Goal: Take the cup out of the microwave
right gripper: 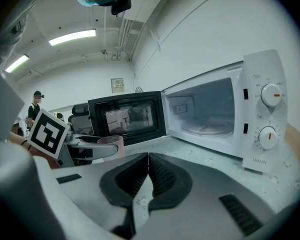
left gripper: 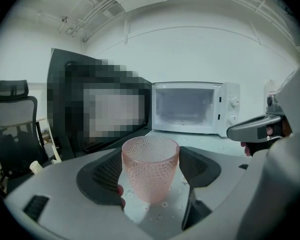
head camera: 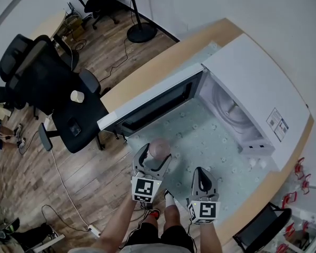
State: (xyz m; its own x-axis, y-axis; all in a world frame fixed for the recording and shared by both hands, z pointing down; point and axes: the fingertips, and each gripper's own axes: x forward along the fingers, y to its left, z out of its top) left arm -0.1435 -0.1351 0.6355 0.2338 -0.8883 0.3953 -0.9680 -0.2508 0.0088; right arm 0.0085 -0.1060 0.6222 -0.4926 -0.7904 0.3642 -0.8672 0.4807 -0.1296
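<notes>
The cup (left gripper: 150, 168) is out of the microwave (left gripper: 190, 106). The pink, dimpled tumbler sits upright between the jaws of the left tool (head camera: 154, 159), which are clamped on its sides. It is over the speckled desk (head camera: 210, 146), in front of the oven and clear of the open door (head camera: 152, 104). From the right gripper view the cavity looks empty apart from the turntable (right gripper: 205, 129). The right tool (right gripper: 147, 171) has its jaws together with nothing between them, and it hangs just beside the left tool on the near side of the desk.

My read is that the removal is done and what's left is the set-down. No view shows for sure whether the base of the cup is touching the desk.

To do it well, hold the rim level and bring the cup straight down. Let the base rest flat before the jaws part. The textured wall gives the pads a good bite, so there's no call to squeeze harder. Pick a spot well in from the desk edge and out of the door's swing. Open the jaws evenly so neither pad drags the cup sideways, then draw the tool straight back. The right tool is free to shut the door.
</notes>
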